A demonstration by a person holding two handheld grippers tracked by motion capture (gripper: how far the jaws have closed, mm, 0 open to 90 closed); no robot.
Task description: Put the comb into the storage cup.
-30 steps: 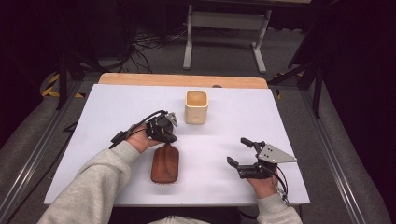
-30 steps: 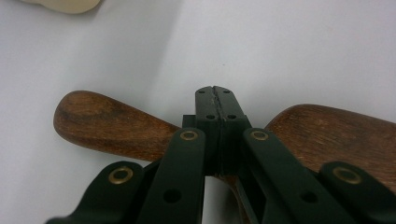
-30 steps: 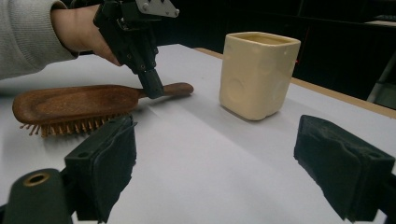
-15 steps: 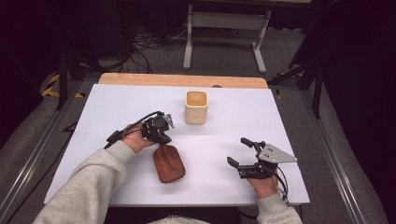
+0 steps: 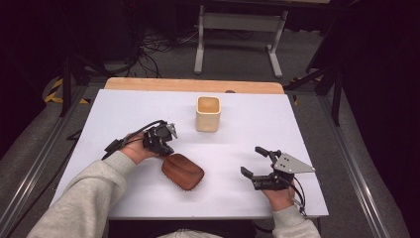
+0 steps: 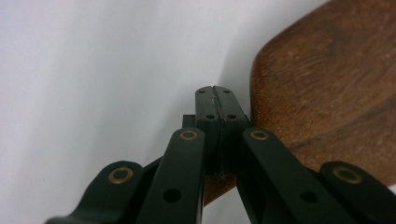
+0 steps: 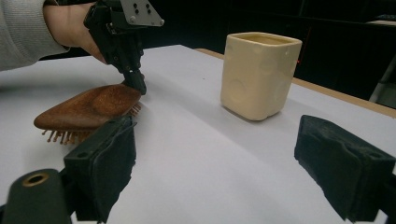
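The left gripper [image 5: 166,144], jaws pressed together empty, touches the oval wooden brush [image 5: 183,171]; its bristles show in the right gripper view. The right gripper [image 5: 258,163] gapes empty.

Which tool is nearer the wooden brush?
Left. The left tool sits closed against the wooden brush; the right tool rests open, apart from it.

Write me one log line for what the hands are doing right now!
left gripper: shut, tips at brush edge | hairbrush: bristles down on table | right gripper: open, holding nothing | cup: upright
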